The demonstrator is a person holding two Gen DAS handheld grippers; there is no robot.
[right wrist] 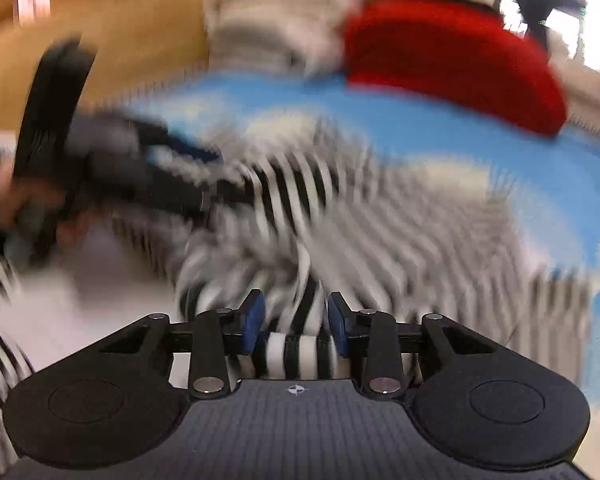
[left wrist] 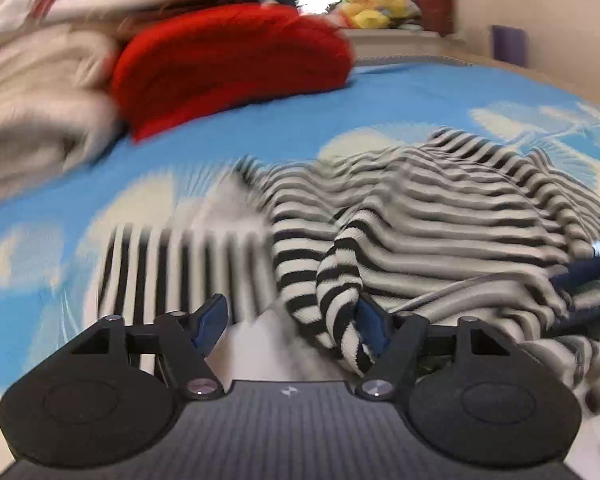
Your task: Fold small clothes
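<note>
Stripes everywhere: black-and-white striped top (left wrist: pixel 440 216) lies rumpled on the bed's blue cloud-print sheet (left wrist: pixel 260 120), nowhere near a neat fold yet. Left tongs (left wrist: pixel 288 322) stand wide; a bunched fold of the top, prob. a sleeve, hangs down against the right-hand blue pad, the other pad bare and clear of it, so nothing's actually pinched there. Right tongs (right wrist: pixel 296 326) are narrower, w/ a rolled band of the striped cloth sitting betw. the two blue pads; pads look to touch it on both sides, so I'd call that a grip, tho the blur makes it hard to swear to. In the right wrist view the other tool and the person's hand (right wrist: pixel 12 196) holding it show at far left, low over the same garment. Behind, at the head of the bed, a red knit item (left wrist: pixel 232 64) and a beige one (left wrist: pixel 36 100) sit piled, approx. folded, maybe already dealt with. My read: early-to-mid stage on this piece; sleeves and body not yet squared, so smoothing flat, folding in and stacking all remain.
</note>
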